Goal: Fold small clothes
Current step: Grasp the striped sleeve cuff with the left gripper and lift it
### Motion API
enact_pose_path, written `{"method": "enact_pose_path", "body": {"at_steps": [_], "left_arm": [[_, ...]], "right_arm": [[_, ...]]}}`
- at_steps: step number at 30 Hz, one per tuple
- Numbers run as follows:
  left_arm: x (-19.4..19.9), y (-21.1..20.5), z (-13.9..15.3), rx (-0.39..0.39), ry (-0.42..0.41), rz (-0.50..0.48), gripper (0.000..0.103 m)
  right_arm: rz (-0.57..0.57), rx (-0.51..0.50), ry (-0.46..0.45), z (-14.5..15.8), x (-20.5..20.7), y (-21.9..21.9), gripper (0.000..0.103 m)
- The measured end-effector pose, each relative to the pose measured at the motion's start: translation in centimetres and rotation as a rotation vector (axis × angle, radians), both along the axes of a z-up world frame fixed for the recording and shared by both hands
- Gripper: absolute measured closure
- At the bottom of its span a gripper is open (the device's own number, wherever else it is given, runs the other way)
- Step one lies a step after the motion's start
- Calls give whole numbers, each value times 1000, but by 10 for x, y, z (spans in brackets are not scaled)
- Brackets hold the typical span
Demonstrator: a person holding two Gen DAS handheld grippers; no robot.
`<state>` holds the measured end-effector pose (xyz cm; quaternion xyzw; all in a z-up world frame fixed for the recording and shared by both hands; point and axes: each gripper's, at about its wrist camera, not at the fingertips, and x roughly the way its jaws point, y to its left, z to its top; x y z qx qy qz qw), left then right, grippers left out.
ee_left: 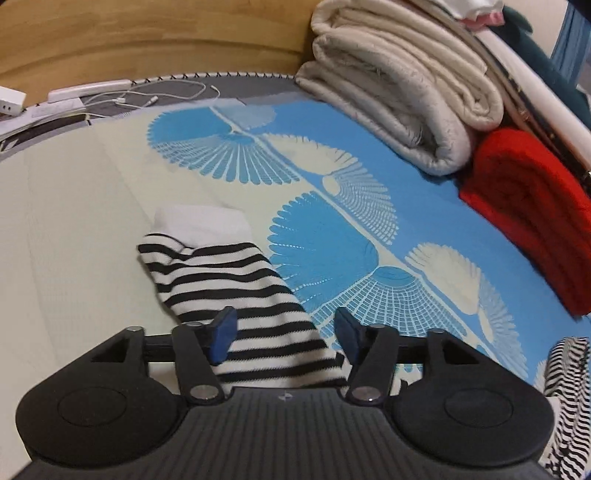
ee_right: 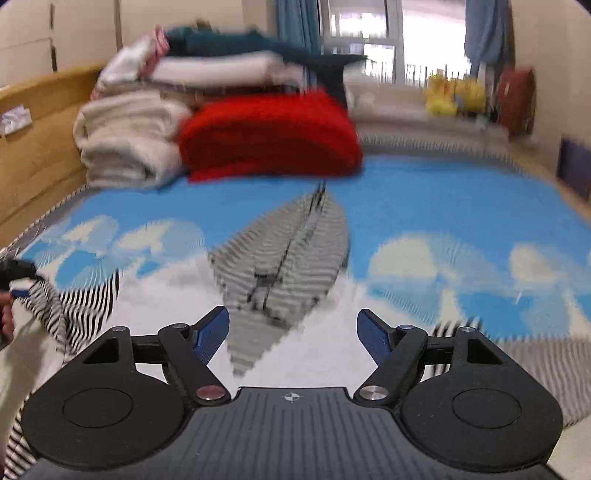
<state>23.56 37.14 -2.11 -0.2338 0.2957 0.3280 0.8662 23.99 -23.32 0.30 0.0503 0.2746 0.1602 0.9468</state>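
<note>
In the left wrist view a black-and-white striped sock with a white cuff lies on the bed sheet. My left gripper is open, its blue pads either side of the sock's near end. Another striped garment shows at the right edge. In the blurred right wrist view my right gripper is open and empty above a grey striped garment lying on the sheet. At the far left a striped cloth hangs by the other gripper.
Folded cream blankets and a red folded blanket are stacked at the bed's far right. A wooden headboard runs behind. A power strip and white cables lie at the far left corner. A window is beyond.
</note>
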Motion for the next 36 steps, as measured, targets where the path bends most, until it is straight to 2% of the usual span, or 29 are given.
{"method": "enact_pose_path", "body": {"at_steps": [2, 5, 7, 8, 9, 10, 12, 14, 15, 18, 20, 22, 23, 24, 25, 26, 27, 28, 30, 31, 33, 34, 36], "left_arm": [[17, 2, -10, -4, 31, -5, 29], [48, 4, -31, -14, 123, -2, 31], [56, 5, -41, 6, 175, 15, 59], [72, 5, -46, 27, 202, 14, 92], [69, 0, -42, 68, 223, 13, 101], [86, -4, -42, 97, 223, 11, 101], [87, -20, -21, 174, 184, -4, 101], [83, -47, 8, 239, 102, -62, 101], [81, -62, 23, 246, 46, -116, 102], [67, -123, 69, 219, -141, -351, 102], [53, -173, 94, 193, -241, -542, 102], [36, -223, 109, 122, -294, -731, 102], [30, -246, 110, 71, -287, -818, 100], [26, -267, 108, -2, -255, -904, 94], [24, -289, 99, -106, -174, -1007, 86], [23, -306, 89, -178, -99, -1087, 72], [19, -320, 80, -211, -48, -1147, 70], [10, -330, 74, -184, -36, -1179, 69], [-2, -331, 67, -124, -56, -1140, 60], [-3, -319, 59, -164, -57, -1068, 59], [17, -294, 49, -258, 20, -896, 59], [21, -281, 45, -261, 47, -802, 59], [32, -271, 46, -207, 80, -691, 59]], "right_arm": [[-1, -14, 30, -9, 7, 0, 28], [-15, -33, 20, -14, 8, -5, 28], [-29, -32, 29, -16, 10, -10, 28], [-39, -33, 39, -17, 12, -12, 28], [-50, -30, 52, -19, 14, -15, 28], [-61, -26, 65, -19, 17, -18, 28], [-83, -6, 85, -20, 19, -26, 28], [-105, 12, 94, -19, 20, -34, 28], [-116, 18, 95, -17, 20, -37, 28], [-153, 39, 95, -14, 19, -47, 31], [-181, 67, 102, -13, 19, -56, 41], [-213, 114, 119, -13, 20, -66, 58], [-229, 143, 134, -13, 21, -72, 60], [-248, 179, 152, -14, 22, -78, 62], [-270, 221, 177, -16, 23, -85, 62], [-288, 256, 198, -18, 24, -91, 63], [-306, 287, 222, -20, 26, -97, 62], [-325, 309, 240, -22, 28, -102, 61], [-362, 338, 272, -27, 30, -111, 60], [-371, 348, 288, -30, 32, -114, 60], [-383, 363, 336, -38, 37, -119, 60], [-387, 369, 364, -42, 39, -121, 60], [-391, 384, 419, -55, 43, -122, 60]]}}
